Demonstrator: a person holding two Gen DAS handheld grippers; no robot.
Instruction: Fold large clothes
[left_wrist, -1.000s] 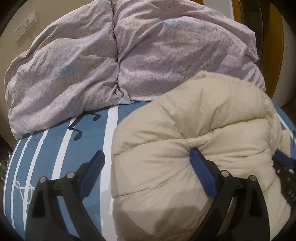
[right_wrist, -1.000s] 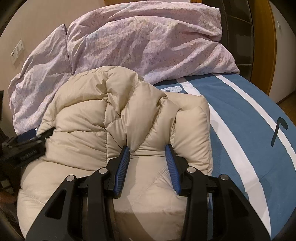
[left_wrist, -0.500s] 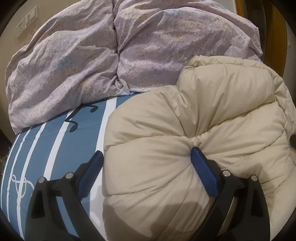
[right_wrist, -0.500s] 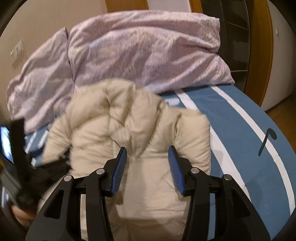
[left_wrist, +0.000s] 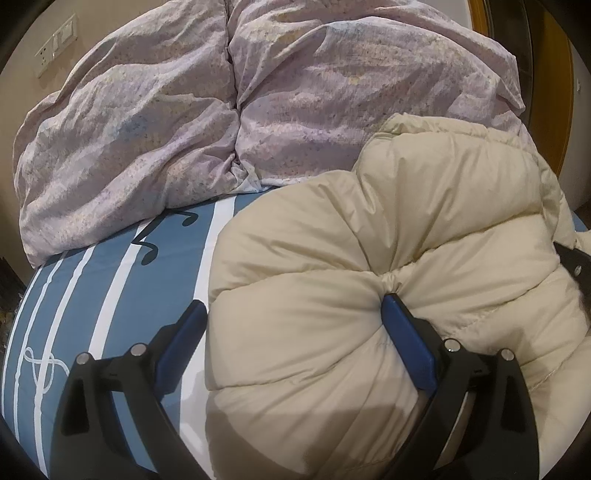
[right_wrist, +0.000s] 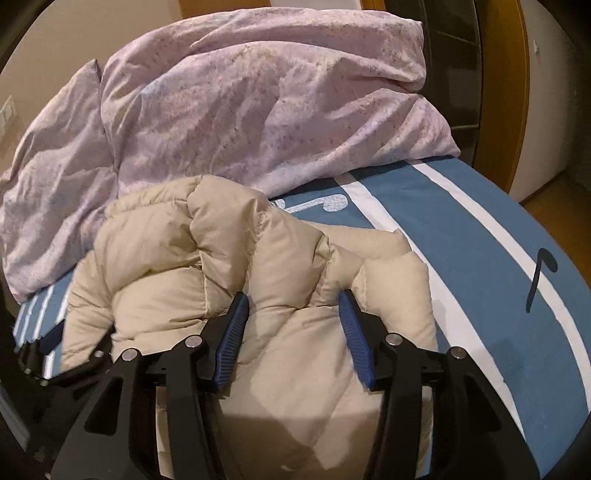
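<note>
A cream puffer jacket (left_wrist: 424, 206) lies bunched on the blue striped bed sheet (left_wrist: 110, 295). My left gripper (left_wrist: 288, 314) is shut wide on a thick roll of it. Its right pad digs into a puckered seam, and its left pad sits at the roll's edge. In the right wrist view the jacket (right_wrist: 166, 240) piles up in folds. My right gripper (right_wrist: 293, 314) has a fold between its blue pads. Its jaws are opening, and the fabric still fills the gap. The left gripper (right_wrist: 37, 350) shows at the lower left there.
A crumpled lilac duvet (left_wrist: 258, 110) is heaped across the back of the bed (right_wrist: 258, 92). To the jacket's right is bare sheet (right_wrist: 480, 240) with white stripes. A wooden door frame (right_wrist: 506, 92) stands beyond the bed's right side. On the left wall is a socket panel (left_wrist: 55, 44).
The right gripper's jaws have widened around the fold, and the pinch in the fabric has loosened. In the left wrist view the jacket bundle has bulged up and spread leftward over the sheet.
</note>
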